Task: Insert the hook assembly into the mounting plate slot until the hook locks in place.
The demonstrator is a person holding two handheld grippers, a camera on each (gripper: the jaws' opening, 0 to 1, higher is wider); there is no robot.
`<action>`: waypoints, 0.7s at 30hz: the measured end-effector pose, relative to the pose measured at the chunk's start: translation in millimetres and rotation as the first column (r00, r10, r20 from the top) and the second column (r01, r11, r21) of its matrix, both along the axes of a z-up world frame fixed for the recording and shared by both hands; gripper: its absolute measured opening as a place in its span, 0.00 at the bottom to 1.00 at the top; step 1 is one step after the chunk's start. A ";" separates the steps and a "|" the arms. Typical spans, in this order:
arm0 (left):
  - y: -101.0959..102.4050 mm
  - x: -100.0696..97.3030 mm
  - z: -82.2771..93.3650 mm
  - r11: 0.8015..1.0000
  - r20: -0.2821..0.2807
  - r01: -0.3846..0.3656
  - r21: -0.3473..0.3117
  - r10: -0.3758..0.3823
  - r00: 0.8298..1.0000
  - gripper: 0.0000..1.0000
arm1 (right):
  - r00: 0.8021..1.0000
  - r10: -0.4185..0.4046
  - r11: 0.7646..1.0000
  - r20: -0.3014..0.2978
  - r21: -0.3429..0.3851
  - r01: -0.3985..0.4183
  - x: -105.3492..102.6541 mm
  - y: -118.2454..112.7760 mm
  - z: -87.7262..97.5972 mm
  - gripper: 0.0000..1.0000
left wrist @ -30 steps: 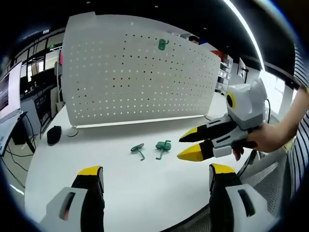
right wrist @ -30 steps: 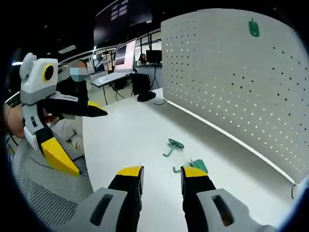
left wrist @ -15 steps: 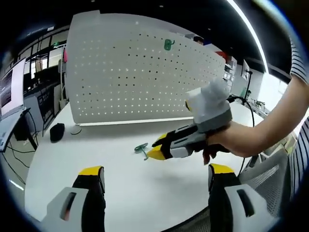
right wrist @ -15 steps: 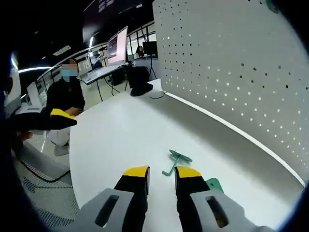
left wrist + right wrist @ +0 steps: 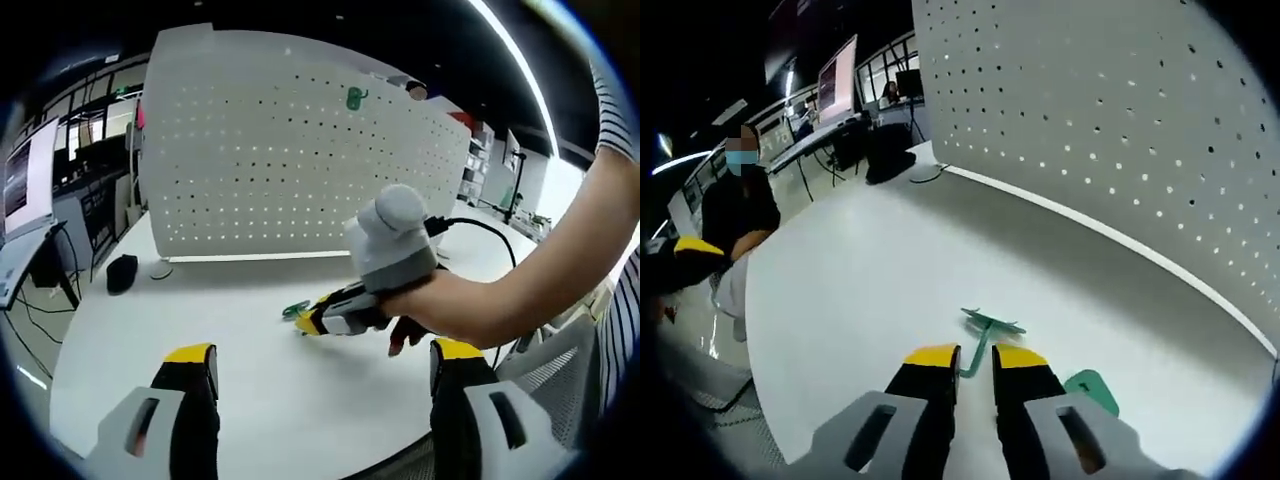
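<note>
Left gripper view: your left gripper [image 5: 315, 375] sits at 6 o'clock with its fingers [image 5: 190, 358] wide apart and nothing between them. Ahead lies open white tabletop [image 5: 150, 330], its near edge curving past at 5 o'clock. The pegboard [image 5: 290, 150] stands upright along the far side, from 10 to 2 o'clock, with one green hook [image 5: 356, 97] mounted near its top edge. Your right gripper [image 5: 310, 322], in your hand [image 5: 450, 310], reaches in from 3 o'clock and comes down on a loose hook [image 5: 296, 310] at the view's centre; gripper and hand cover most of that hook.

Right gripper view: your right gripper [image 5: 975, 362] at 6 o'clock has its fingers [image 5: 930, 360] nearly together, either side of the shaft of the hook [image 5: 986, 333]; you cannot tell whether they touch it. A second hook [image 5: 1092, 388] lies just beside the right finger at 5 o'clock, partly hidden. The tabletop [image 5: 860, 270] is open toward 10 o'clock, up to its rounded edge. The pegboard [image 5: 1120, 130] rises from 12 to 3 o'clock, its top cut off. A seated person [image 5: 735, 205] is at 9 o'clock.
</note>
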State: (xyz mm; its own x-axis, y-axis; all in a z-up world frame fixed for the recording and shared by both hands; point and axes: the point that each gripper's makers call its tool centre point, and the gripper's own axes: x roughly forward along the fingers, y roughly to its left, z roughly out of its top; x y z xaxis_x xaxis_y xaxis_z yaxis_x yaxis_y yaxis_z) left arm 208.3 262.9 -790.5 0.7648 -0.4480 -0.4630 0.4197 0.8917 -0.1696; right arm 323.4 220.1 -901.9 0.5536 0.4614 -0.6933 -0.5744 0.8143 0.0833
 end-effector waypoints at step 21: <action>0.9 0.5 1.8 1.000 0.007 -0.005 -0.006 0.005 1.000 0.88 | 0.998 0.000 0.998 0.056 -0.070 0.004 1.9 -6.3 -3.9 0.03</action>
